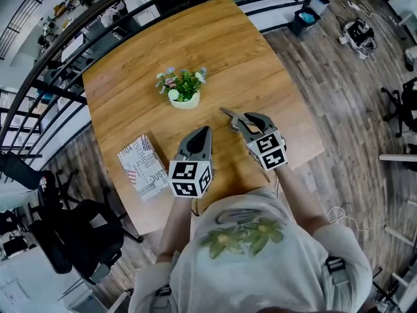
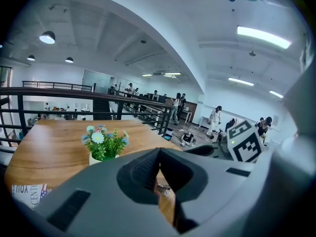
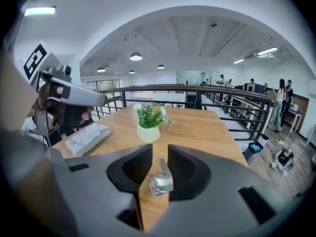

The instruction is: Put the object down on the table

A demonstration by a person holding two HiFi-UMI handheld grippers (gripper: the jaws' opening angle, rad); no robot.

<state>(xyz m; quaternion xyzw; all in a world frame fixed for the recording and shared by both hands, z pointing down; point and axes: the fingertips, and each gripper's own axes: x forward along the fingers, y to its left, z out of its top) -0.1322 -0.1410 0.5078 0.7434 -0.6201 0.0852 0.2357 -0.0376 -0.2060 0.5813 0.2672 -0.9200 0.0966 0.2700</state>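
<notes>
The small silver metal object (image 3: 161,180) is lying on the wooden table (image 1: 215,51), in its near right part, on the near side of the potted plant (image 1: 183,87). The putting-down is judged to be done already, since no pad is touching the object. The right gripper (image 3: 159,151) is being held directly above it with its jaws parted and nothing gripped, and the object is showing through the gap between them. That gap is probably being kept so that the piece is not snagged or dragged while the tool is being cleared away. The left gripper (image 2: 158,152) is being held just to the left, its jaws pressed together on nothing, apparently idle. Both tools are being pointed away from the person and tilted moderately downward towards the plant, clear of the tabletop. A printed book (image 1: 143,167) is lying at the near left edge, well apart from the object.
</notes>
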